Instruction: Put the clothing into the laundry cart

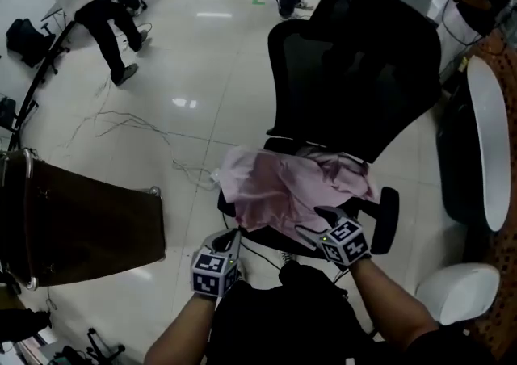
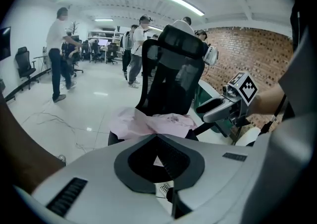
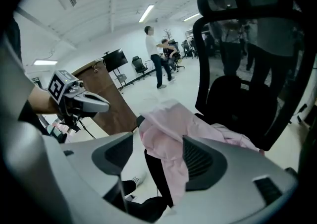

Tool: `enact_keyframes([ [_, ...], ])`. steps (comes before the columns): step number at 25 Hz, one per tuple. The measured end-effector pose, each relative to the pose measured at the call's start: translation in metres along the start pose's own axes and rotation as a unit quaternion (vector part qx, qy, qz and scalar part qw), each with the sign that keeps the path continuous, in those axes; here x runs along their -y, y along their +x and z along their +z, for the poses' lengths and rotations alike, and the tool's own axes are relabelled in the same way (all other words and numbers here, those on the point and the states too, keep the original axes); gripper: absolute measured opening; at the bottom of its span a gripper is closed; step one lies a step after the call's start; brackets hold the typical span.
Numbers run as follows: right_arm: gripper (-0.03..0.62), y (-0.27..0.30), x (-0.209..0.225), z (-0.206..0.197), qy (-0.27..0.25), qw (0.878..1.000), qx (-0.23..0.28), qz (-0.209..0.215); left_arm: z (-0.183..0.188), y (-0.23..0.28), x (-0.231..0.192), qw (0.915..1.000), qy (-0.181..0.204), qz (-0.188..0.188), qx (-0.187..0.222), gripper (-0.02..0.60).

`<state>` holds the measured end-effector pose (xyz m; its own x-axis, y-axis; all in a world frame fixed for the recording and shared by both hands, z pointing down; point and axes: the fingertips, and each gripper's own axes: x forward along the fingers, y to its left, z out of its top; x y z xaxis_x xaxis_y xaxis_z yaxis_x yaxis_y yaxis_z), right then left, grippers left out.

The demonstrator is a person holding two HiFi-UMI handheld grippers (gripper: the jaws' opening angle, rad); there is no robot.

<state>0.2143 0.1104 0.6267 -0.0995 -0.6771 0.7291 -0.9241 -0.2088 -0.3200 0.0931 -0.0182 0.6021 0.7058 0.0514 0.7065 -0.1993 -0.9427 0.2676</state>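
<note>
clothing, long axis sideways across chair

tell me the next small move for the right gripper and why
Probably close the fingers of the right gripper on the pink cloth garment. It lies on the black mesh office chair, and a fold sits between the open fingers without being pinched. The left gripper is shut and empty, short of the garment, so the right one seems best placed.
</note>
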Motion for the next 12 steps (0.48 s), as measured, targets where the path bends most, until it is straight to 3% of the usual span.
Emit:
enact_keyframes([
  [12, 0.348, 0.111, 0.084, -0.015, -0.107, 0.992, -0.065, 0.007, -0.006, 0.066, 0.0, 0.9965, -0.063, 0.05, -0.022, 0.0],
])
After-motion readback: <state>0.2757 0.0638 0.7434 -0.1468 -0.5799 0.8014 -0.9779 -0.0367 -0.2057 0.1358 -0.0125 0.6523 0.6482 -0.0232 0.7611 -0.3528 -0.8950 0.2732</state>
